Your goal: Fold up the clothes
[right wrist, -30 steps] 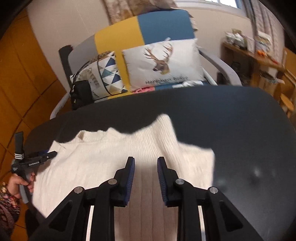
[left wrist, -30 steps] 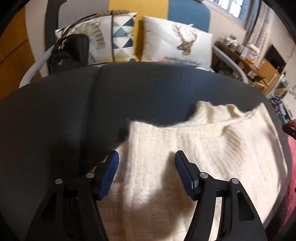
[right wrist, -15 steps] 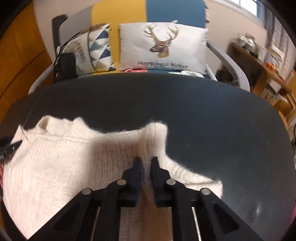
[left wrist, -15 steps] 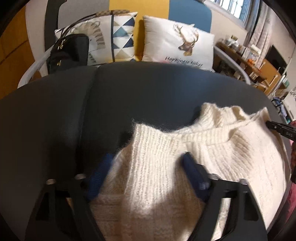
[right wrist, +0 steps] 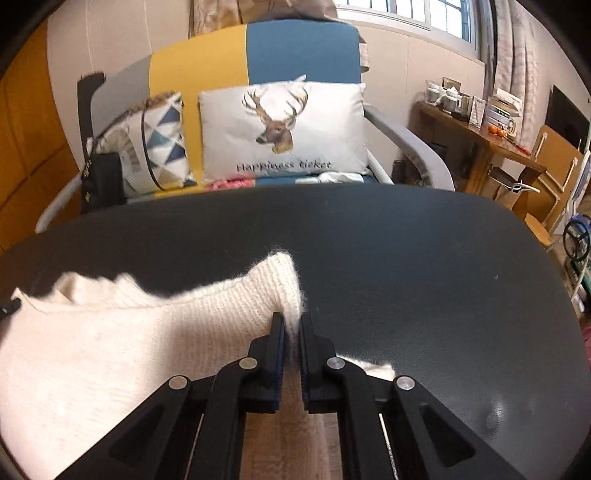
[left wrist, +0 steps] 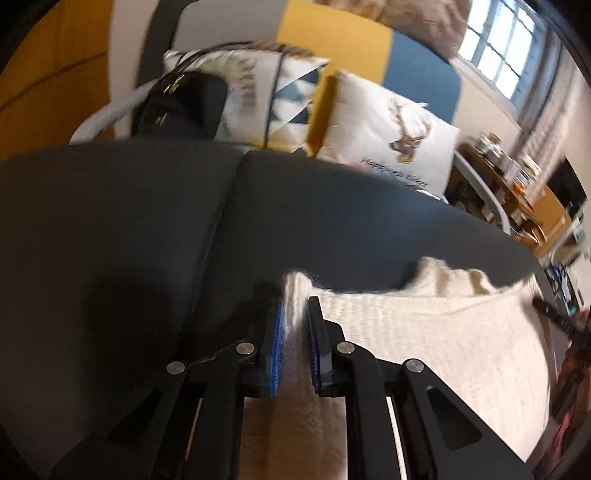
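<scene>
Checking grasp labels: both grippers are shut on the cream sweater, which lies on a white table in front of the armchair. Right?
Not quite. The table is dark, nearly black, as the right wrist view shows. Both the left gripper and right gripper are indeed shut on the cream sweater.

This is a home, a lived-in sitting room. At the top centre of the right wrist view stands an armchair [right wrist: 303, 48] with a yellow and blue back and grey arms, holding a deer-print cushion [right wrist: 284, 129] and a triangle-patterned cushion [right wrist: 162, 144]. A black handbag [right wrist: 105, 181] leans at its left side. A dark table [right wrist: 406, 258] fills the middle of the frame. At the upper right, a wooden side table [right wrist: 491, 147] carries jars, books and oranges, under a curtained window [right wrist: 424, 11]. Wood panelling [right wrist: 26, 129] covers the left edge.
</scene>
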